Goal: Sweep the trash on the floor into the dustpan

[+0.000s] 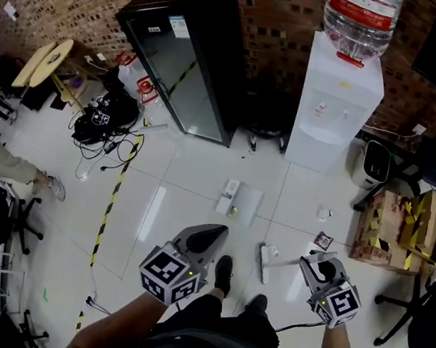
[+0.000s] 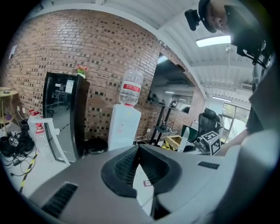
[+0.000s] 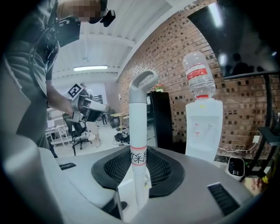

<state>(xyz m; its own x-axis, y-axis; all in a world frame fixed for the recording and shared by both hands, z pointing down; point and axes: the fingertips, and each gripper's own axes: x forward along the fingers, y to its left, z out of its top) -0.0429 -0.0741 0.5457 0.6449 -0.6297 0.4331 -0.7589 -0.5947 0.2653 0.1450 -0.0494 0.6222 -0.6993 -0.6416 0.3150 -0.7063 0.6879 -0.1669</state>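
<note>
A white broom handle [image 3: 139, 127] with a loop on top stands between my right gripper's [image 3: 139, 173] pads, which are shut on it. The broom [image 1: 265, 261] lies low over the white tiles just left of the right gripper [image 1: 320, 260]. A pale dustpan [image 1: 242, 203] rests on the floor ahead of me. A small wrapper [image 1: 322, 241] lies by the right gripper, and a crumpled scrap [image 1: 323, 213] sits a little farther on. My left gripper [image 1: 216, 233] hovers left of my shoes, jaws together and holding nothing; through its jaws [image 2: 138, 151] the wrapper [image 2: 146, 183] shows.
A water dispenser [image 1: 334, 105] and a black glass-door fridge [image 1: 190, 54] stand against the brick wall. A cardboard box [image 1: 402, 225] and an office chair [image 1: 430, 316] crowd the right. Cables [image 1: 101, 122], striped floor tape [image 1: 110, 203] and a person's foot [image 1: 53, 186] are at the left.
</note>
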